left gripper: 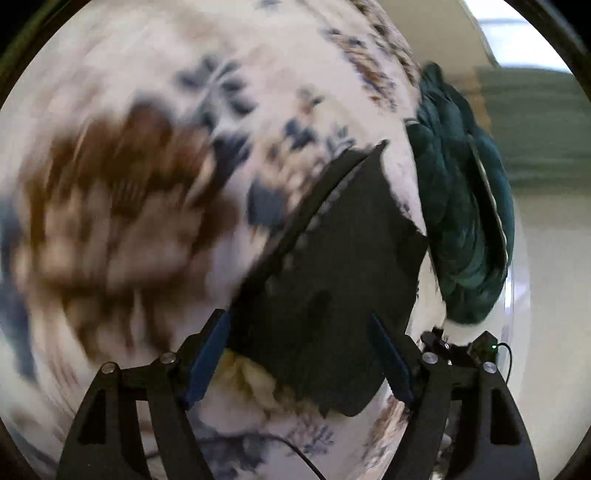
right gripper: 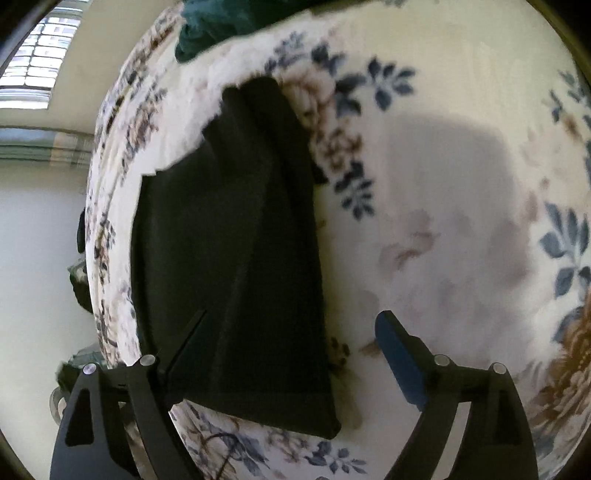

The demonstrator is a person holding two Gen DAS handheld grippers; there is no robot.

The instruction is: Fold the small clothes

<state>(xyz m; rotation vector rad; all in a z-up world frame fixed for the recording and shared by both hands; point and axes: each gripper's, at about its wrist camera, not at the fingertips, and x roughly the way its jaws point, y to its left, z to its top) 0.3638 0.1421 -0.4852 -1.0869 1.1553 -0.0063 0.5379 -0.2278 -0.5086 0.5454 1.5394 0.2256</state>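
Note:
A black garment (left gripper: 332,266) lies folded on a white blanket (left gripper: 147,92) with blue and brown flowers. In the left wrist view my left gripper (left gripper: 299,354) stands open over its near end, the cloth seen between the blue pads (left gripper: 207,362) with no pinch on it. In the right wrist view the same black garment (right gripper: 236,258) lies as a long folded strip. My right gripper (right gripper: 291,354) is open above its near edge, one blue pad (right gripper: 402,362) to the right of the cloth, over the floral blanket (right gripper: 443,184).
A dark green garment (left gripper: 465,206) lies bunched at the blanket's far right edge, and its corner shows as green cloth (right gripper: 210,26) at the top of the right wrist view. Past the bed edge are a pale floor (right gripper: 33,240) and a window (right gripper: 37,55).

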